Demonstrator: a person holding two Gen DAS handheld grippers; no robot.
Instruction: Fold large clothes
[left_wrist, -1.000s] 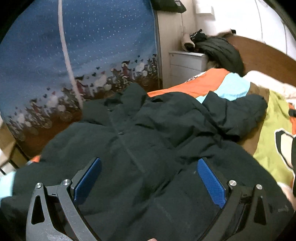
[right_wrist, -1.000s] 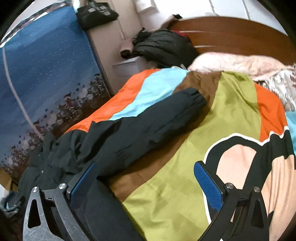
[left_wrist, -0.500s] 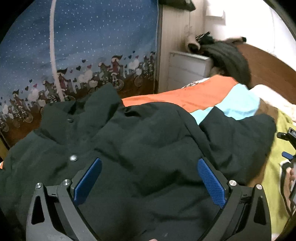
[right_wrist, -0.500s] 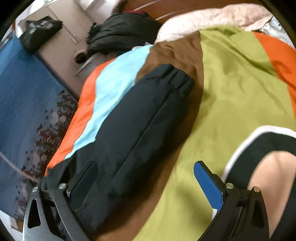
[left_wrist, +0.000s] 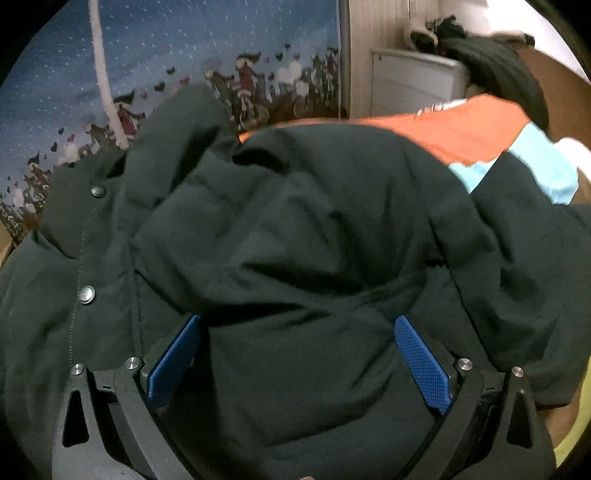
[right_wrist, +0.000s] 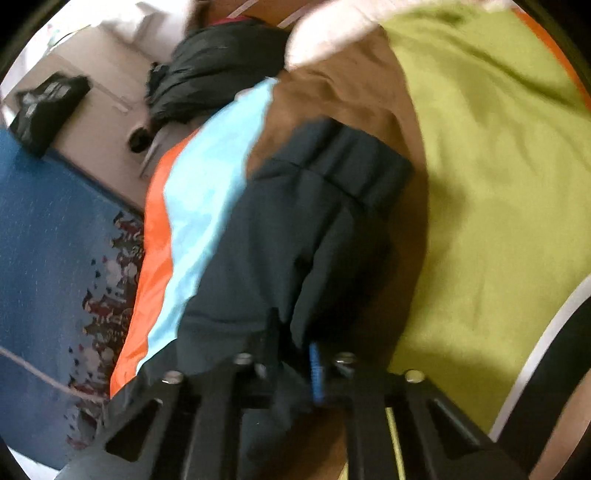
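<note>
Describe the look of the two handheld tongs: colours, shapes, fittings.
Left tongs: black frame with triangular cut-outs, silver screw heads along the top, and two flat fingers faced with blue textured pads. Right tongs: the same black frame with cut-outs and silver screws; only a thin strip of blue pad shows. No cables, markings or sleeves are visible.

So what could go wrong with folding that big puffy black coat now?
The right gripper pinches only a thin fold of the sleeve, so the slippery cloth may slide out when lifted. The left gripper is open over the thick coat and might grab too much or too little. The coat also lies near the bed edge and could slump off.
</note>
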